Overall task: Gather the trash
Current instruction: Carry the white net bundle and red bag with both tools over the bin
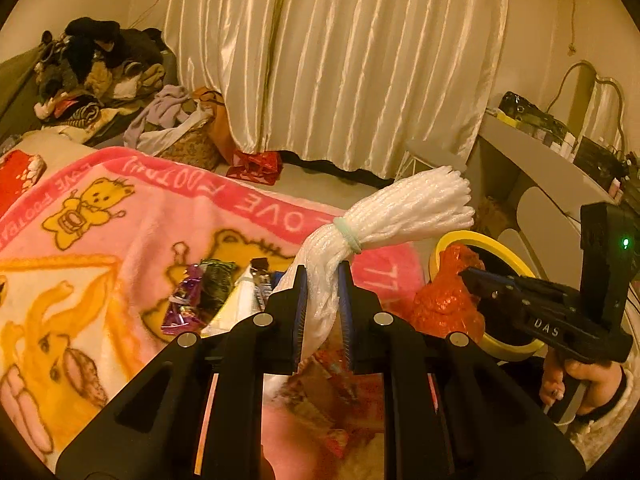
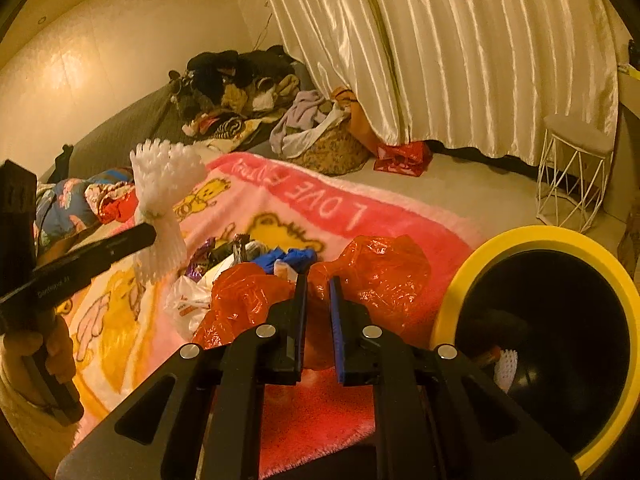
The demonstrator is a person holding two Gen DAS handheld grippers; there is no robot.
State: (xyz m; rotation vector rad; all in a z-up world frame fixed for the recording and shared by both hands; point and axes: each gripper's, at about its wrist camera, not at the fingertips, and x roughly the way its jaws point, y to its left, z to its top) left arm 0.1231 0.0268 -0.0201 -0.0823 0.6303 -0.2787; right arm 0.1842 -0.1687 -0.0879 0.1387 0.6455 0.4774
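Trash pile (image 1: 224,292) half hidden behind left tool (image 1: 323,280); labels unreadable

Home bedroom: satin curtains (image 1: 336,60), clothes pile (image 1: 96,76), cartoon blanket (image 1: 120,240).

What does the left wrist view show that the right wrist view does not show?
Only the left wrist view shows the desk. Only the right wrist view shows the white wire stool and the bin's inside. Both show the white foam net bundle in the left gripper, the red plastic bag in the right gripper, the yellow-rimmed bin and the pink blanket.
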